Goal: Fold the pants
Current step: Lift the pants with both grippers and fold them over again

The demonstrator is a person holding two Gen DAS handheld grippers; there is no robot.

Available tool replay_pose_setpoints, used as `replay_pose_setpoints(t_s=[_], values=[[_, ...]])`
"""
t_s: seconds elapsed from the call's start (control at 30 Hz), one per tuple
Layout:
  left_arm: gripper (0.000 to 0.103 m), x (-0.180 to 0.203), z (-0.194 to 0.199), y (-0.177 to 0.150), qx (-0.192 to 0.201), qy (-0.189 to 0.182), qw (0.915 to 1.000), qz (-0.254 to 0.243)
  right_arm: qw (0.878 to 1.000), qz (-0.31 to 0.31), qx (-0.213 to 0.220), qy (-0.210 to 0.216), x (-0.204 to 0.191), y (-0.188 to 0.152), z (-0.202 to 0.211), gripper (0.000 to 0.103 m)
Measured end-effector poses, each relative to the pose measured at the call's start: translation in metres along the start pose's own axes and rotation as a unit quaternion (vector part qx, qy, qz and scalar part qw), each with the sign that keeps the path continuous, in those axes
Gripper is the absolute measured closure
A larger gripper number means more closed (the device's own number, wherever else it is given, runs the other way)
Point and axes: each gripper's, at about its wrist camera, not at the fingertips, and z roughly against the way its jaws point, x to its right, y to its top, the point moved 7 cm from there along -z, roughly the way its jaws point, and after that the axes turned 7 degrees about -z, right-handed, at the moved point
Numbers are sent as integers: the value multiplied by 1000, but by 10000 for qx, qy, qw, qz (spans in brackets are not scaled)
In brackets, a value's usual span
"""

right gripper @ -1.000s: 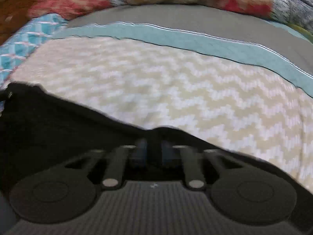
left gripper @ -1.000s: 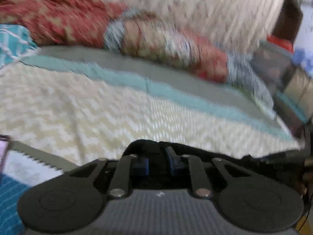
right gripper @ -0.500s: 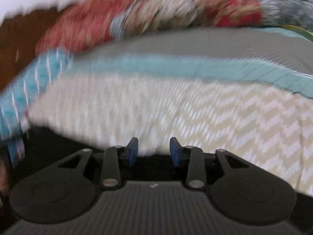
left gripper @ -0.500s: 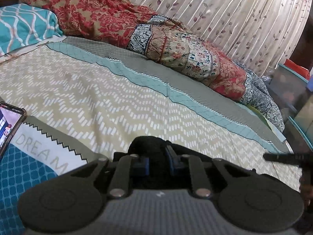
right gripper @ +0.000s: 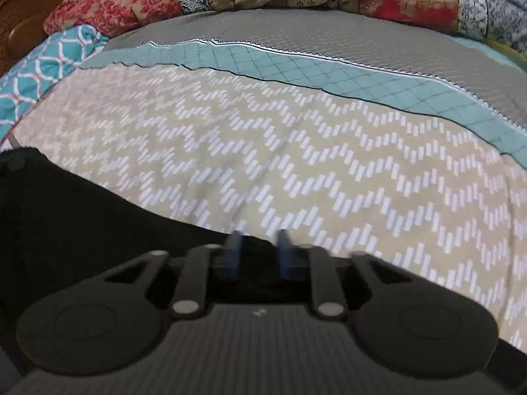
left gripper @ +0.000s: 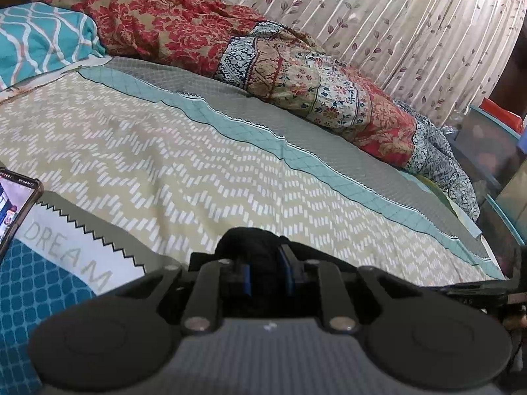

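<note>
In the left wrist view, we see our left gripper [left gripper: 266, 265] with its two blue-padded fingers closed on a bunched fold of the black pants [left gripper: 245, 240], which bulge up between and just beyond the tips, above the near edge of the bed [left gripper: 204, 164]. The bedcover under them has a beige field of white zigzag dashes, then a teal band and a grey band toward the far edge. A phone [left gripper: 14, 205] with a lit screen lies at the bed's near left edge, beside a panel printed with the word DREAM. A teal pillow [left gripper: 42, 42] sits at the far left corner, a red floral quilt [left gripper: 204, 29] is heaped along the far edge, and a leaf-patterned curtain [left gripper: 378, 16] hangs behind it. In the right wrist view, our right gripper [right gripper: 257, 247] has its blue fingers spread apart with nothing between them, slightly blurred, their tips at the upper hem of the pants [right gripper: 66, 223]. The black cloth spreads flat over the near left part of the bed [right gripper: 329, 151], reaching under the gripper.
</note>
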Motion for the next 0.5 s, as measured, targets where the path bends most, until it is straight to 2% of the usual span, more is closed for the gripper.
replay_pose_setpoints(t_s=[0.07,0.13,0.2,0.23,0.37,0.43,0.5], values=[[86,0,0,-1,-3,-16,10000,20,9994,16,298,-149,0,10,10,96],[86,0,-1,-2,-12,-17,10000,21,9967,-309,738,-144,10,27,27,96],[86,1,-3,-1,-30,-10,10000,26,9939,-471,981,-195,16,40,35,97],[86,1,-5,0,-39,6,10000,26,9933,-479,1029,-224,17,45,36,100],[86,1,-15,0,-167,123,9998,62,9935,-457,962,-398,20,54,18,100],[86,2,-18,1,-199,154,9997,63,9950,-509,756,-401,24,51,6,99],[86,2,-19,1,-208,158,9996,47,9930,-795,800,-347,32,53,10,95]])
